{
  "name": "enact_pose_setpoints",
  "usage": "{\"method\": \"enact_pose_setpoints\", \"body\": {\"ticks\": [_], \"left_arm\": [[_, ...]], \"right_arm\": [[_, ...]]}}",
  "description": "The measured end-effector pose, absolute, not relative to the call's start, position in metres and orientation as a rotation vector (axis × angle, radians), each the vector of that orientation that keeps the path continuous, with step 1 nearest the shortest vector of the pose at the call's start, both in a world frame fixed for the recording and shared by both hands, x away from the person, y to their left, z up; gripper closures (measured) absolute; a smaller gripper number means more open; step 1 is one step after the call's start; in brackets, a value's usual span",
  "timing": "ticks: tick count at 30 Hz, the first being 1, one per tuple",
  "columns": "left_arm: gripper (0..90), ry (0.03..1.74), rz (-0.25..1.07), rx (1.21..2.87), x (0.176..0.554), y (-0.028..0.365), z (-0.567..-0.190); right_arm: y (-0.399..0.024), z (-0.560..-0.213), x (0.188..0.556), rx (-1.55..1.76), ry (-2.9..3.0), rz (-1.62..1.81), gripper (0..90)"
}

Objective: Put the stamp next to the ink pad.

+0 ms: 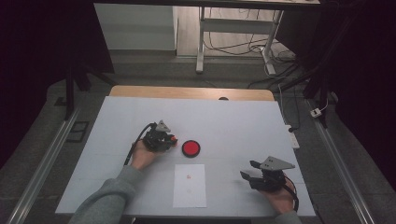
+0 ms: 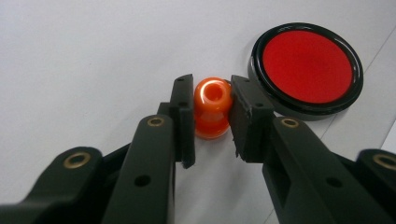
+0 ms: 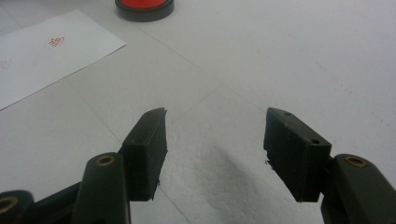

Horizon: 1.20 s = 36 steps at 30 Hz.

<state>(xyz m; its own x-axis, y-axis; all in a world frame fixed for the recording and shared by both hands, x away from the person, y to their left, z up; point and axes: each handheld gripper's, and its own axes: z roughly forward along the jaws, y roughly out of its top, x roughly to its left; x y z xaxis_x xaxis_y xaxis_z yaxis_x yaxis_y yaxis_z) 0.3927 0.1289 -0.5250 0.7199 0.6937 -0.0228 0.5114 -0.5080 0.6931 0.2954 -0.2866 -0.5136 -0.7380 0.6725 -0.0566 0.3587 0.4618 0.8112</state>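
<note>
Orange stamp (image 2: pixel 213 108) base hidden between the pads. Left claw (image 2: pixel 211 116) clamps it on the counter (image 1: pixel 233 126), ink pad (image 2: pixel 306 70) at two o'clock. Right claw (image 3: pixel 215 149) rests low, gaping, empty.

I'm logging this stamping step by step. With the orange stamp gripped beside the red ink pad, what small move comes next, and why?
Probably carry the orange stamp, clamped in the left gripper, onto the red ink pad close beside it; the paper already bears a red mark.
</note>
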Motion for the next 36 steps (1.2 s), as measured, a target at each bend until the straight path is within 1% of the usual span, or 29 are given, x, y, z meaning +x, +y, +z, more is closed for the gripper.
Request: {"method": "enact_pose_setpoints", "body": {"ticks": [1,5,13,20,24,36], "left_arm": [[70.8,0.911,0.336,2.221,0.393,0.128,-0.525],[58.9,0.919,0.326,2.210,0.392,0.129,-0.523],[38.4,0.953,0.312,2.097,0.379,0.138,-0.508],[34.7,0.925,0.290,2.051,0.354,0.147,-0.497],[34.4,0.899,0.306,2.078,0.333,0.152,-0.496],[33.7,0.916,0.282,2.067,0.274,0.191,-0.503]], "right_arm": [[-0.287,-0.514,0.295,0.870,2.344,1.174,38.4],[-0.287,-0.513,0.295,0.870,2.343,1.181,38.4],[-0.287,-0.514,0.295,0.872,2.344,1.185,38.4],[-0.288,-0.513,0.295,0.876,2.334,1.193,38.4],[-0.289,-0.513,0.297,0.874,2.335,1.208,38.3],[-0.295,-0.512,0.299,0.869,2.330,1.218,38.2]]}}
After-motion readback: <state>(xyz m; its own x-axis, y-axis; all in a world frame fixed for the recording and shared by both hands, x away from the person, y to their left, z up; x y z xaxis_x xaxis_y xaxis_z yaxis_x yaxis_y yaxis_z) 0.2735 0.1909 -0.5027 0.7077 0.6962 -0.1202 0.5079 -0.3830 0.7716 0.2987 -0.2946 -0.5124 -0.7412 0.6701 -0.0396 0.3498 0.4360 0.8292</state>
